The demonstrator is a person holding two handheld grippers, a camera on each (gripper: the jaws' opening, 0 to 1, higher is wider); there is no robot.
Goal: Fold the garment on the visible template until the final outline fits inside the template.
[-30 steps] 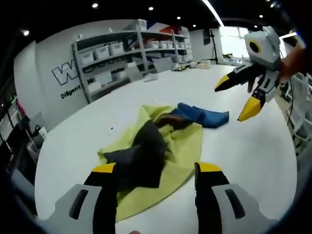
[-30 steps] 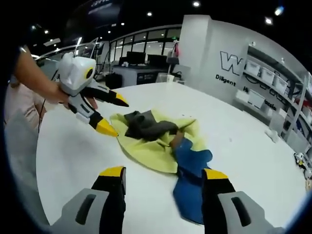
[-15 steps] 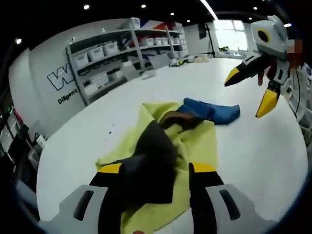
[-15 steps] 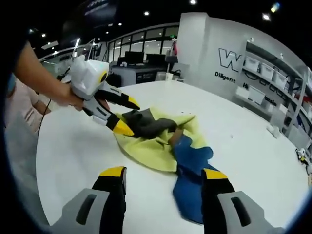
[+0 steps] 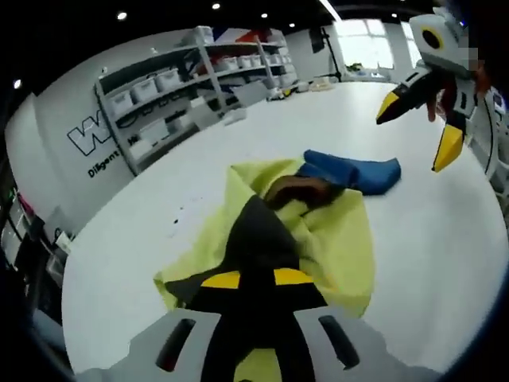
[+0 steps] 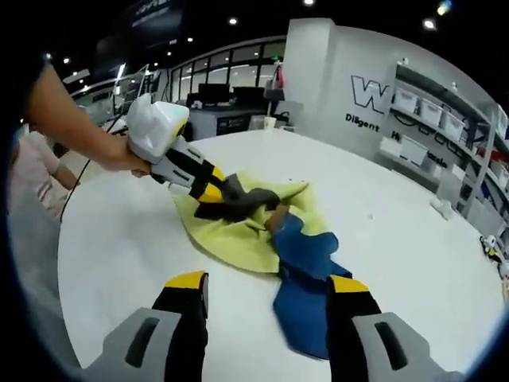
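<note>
Here the left hand-held gripper (image 5: pixel 256 278) was clenched on the dark grey cloth (image 5: pixel 258 235).
That cloth lay on the yellow-green fabric sheet (image 5: pixel 346 247) on the white round desk (image 5: pixel 429 231), beside a crumpled blue garment (image 6: pixel 306 274); the right hand-held gripper (image 6: pixel 266 286) hung released above the desk.

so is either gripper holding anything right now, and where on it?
Left gripper is shut on the dark garment, pinching its near end over the yellow cloth. Right gripper is open, holding nothing.
</note>
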